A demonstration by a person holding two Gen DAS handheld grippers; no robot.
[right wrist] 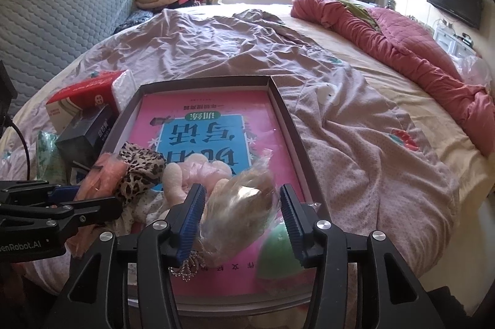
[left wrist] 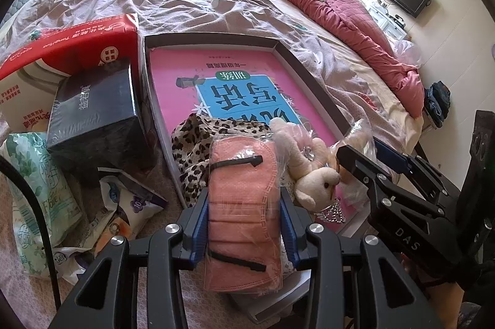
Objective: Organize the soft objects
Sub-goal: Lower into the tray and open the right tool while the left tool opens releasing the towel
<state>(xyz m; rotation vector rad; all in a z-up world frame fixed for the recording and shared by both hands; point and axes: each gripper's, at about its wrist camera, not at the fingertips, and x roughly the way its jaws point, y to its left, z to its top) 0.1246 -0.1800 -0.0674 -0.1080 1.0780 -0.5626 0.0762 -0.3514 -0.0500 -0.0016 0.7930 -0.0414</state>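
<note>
Left gripper (left wrist: 244, 220): you're squeezing the mask pack (left wrist: 243, 214), salmon, ribbed, in crinkly plastic.
Right gripper (right wrist: 243, 219): fingers standing apart w/ a wrapped fuzzy toy (right wrist: 239, 205) between, pads not pressing.
Box (right wrist: 290, 125): shallow cardboard.

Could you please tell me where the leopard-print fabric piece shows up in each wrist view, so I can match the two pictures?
Left wrist view: the leopard-print fabric piece lies lower centre, just beyond the bagged pink masks, in the tray's near left corner.
Right wrist view: it sits lower left, left of the pale plush toy.
Shared landmark: the pink book with a blue panel lying in the shallow tray.
</note>
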